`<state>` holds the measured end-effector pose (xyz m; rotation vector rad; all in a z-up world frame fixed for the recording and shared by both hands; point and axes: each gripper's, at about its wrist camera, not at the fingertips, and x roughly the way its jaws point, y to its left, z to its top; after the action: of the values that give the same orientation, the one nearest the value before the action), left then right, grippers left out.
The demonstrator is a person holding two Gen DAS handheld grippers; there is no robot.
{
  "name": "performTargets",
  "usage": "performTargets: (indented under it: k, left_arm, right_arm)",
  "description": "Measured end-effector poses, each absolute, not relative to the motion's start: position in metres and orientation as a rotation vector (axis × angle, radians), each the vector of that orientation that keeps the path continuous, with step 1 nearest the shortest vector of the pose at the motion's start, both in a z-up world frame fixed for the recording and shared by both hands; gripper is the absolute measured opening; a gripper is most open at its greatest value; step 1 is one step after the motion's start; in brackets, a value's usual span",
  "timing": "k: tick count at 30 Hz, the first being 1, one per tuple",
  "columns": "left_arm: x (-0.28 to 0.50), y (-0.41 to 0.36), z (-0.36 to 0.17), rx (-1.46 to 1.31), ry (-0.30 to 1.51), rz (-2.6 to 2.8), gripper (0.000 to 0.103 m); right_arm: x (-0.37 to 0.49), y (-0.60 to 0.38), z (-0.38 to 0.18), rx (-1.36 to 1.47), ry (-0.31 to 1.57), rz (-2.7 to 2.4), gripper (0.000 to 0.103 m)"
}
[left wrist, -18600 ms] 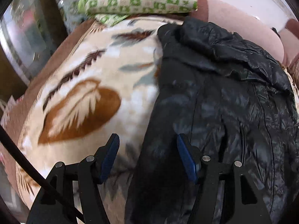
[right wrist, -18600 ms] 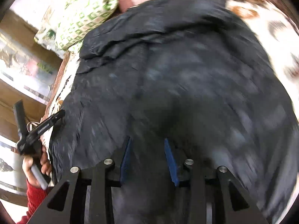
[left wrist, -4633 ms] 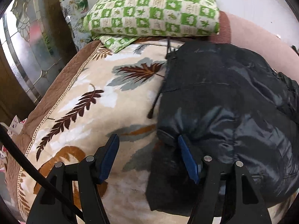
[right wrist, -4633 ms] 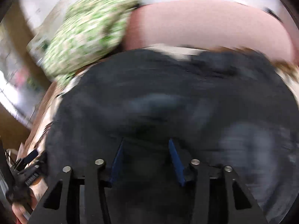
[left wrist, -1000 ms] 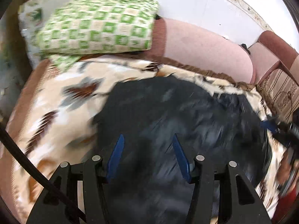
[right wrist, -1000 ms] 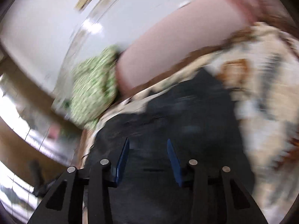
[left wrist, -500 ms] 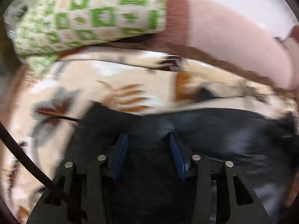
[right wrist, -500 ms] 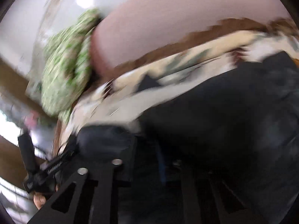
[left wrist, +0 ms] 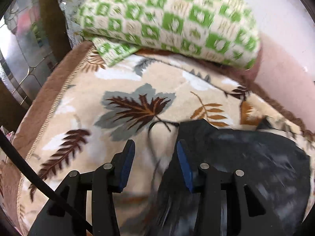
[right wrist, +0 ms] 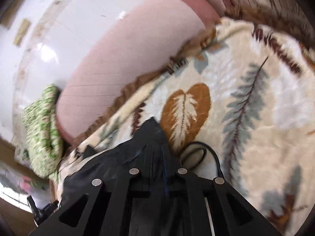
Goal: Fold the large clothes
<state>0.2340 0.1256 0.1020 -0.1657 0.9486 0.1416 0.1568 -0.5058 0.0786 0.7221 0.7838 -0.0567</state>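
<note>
In the left wrist view, the left gripper (left wrist: 155, 163) hangs over a beige blanket (left wrist: 126, 82) printed with grey and brown leaves. Its blue pads (left wrist: 183, 165) stand apart with the jaws closing, and only blanket and a thin dark cord (left wrist: 152, 153) lie in the gap; nothing is pinched. The black jacket (left wrist: 246, 157), shiny and crumpled, lies on the blanket to the right, its near edge passing just behind the right-hand pad and under that finger. Whether the pad touches the fabric cannot be told. A green-and-cream checked pillow (left wrist: 167, 17) sits at the far end of the blanket, resting against a pink sofa back (left wrist: 285, 82). A dark wooden post (left wrist: 53, 19) and patterned glass (left wrist: 21, 55) stand to the left, beyond the blanket's brown border. A black cable (left wrist: 29, 175) crosses the lower left corner.

In the right wrist view, the right gripper (right wrist: 157, 157) has its fingers drawn together, clamped on a peaked fold of the jacket (right wrist: 151, 135), which rises between them and spreads down to the left. A black looped cord (right wrist: 204, 151) lies on the blanket (right wrist: 256, 118) just right of the fingers. The pink sofa back (right wrist: 128, 63) runs diagonally behind, with the checked pillow (right wrist: 41, 129) at its left end. The other gripper's tip (right wrist: 43, 210) shows blurred at the lower left.
</note>
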Motion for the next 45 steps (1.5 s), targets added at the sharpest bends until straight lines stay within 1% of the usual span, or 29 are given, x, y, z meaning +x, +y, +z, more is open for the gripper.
performTargets:
  k: [1,3,5,6,11,14,17,19,21,22,25,27,28,29,30,32,33,34,36,37,40,42,45]
  left_arm:
    - [0.217,0.123,0.110,-0.167,0.937,0.122,0.044]
    - [0.193,0.114,0.119,-0.161,0.923,0.085,0.046]
    - [0.155,0.094,0.123,-0.156,0.909,0.015,0.048]
    - [0.140,0.084,0.122,-0.148,0.904,-0.014,0.048]
    - [0.092,0.032,0.103,-0.069,0.874,-0.121,0.048]
    - [0.093,0.018,0.085,-0.074,0.904,-0.119,0.048]
    - [0.100,0.023,0.070,-0.087,0.928,-0.069,0.048]
    - [0.102,0.030,0.065,-0.091,0.935,-0.038,0.048]
    - [0.102,0.040,0.064,-0.074,0.927,-0.025,0.048]
    - [0.101,0.046,0.064,-0.072,0.921,-0.035,0.051]
    - [0.096,0.059,0.064,-0.074,0.912,-0.041,0.051]
    - [0.092,0.067,0.062,-0.036,0.897,-0.001,0.051]
    - [0.089,0.074,0.059,-0.019,0.894,0.037,0.052]
    - [0.087,0.081,0.057,-0.031,0.894,0.040,0.059]
    - [0.084,0.089,0.057,-0.058,0.896,0.029,0.062]
    - [0.076,0.107,0.057,-0.133,0.909,0.020,0.067]
    - [0.071,0.112,0.059,-0.152,0.909,0.023,0.067]
    - [0.067,0.113,0.061,-0.160,0.908,0.027,0.067]
    - [0.053,0.112,0.072,-0.152,0.891,0.034,0.066]
    - [0.042,0.108,0.080,-0.134,0.875,0.032,0.066]
    - [0.021,0.094,0.092,-0.119,0.845,-0.002,0.066]
    - [0.007,0.083,0.094,-0.105,0.834,-0.027,0.066]
    - [-0.002,0.067,0.079,-0.037,0.863,-0.010,0.066]
  right_arm:
    - [0.146,-0.496,0.088,0.711,0.777,-0.010,0.012]
    - [0.124,-0.471,0.099,0.703,0.777,0.106,0.017]
    - [0.110,-0.438,0.100,0.712,0.789,0.225,0.029]
    - [0.101,-0.412,0.097,0.724,0.806,0.318,0.031]
    - [0.086,-0.324,0.073,0.742,0.882,0.561,0.031]
    - [0.110,-0.290,0.058,0.831,0.888,0.618,0.031]
    - [0.143,-0.267,0.035,0.934,0.944,0.642,0.031]
    - [0.155,-0.274,0.019,0.994,0.971,0.592,0.031]
    - [0.156,-0.298,0.007,1.061,0.953,0.564,0.030]
    - [0.152,-0.311,0.007,1.075,0.939,0.556,0.030]
    - [0.121,-0.373,0.012,1.022,0.865,0.438,0.030]
    - [0.093,-0.417,0.010,1.038,0.837,0.375,0.030]
    - [0.075,-0.442,0.009,1.056,0.817,0.342,0.030]
    - [0.057,-0.464,0.009,1.063,0.802,0.302,0.030]
    - [0.039,-0.485,0.009,1.061,0.791,0.259,0.030]
    - [0.009,-0.517,0.011,1.027,0.789,0.134,0.031]
    - [-0.006,-0.533,0.013,1.015,0.781,0.063,0.031]
    - [-0.021,-0.546,0.016,1.034,0.771,0.008,0.034]
    - [-0.044,-0.551,0.031,1.077,0.721,0.018,0.034]
    - [-0.053,-0.544,0.044,1.050,0.703,0.050,0.036]
    - [-0.065,-0.498,0.076,0.904,0.699,0.147,0.056]
    - [-0.061,-0.456,0.084,0.829,0.723,0.231,0.057]
    - [-0.054,-0.417,0.066,0.812,0.801,0.357,0.057]
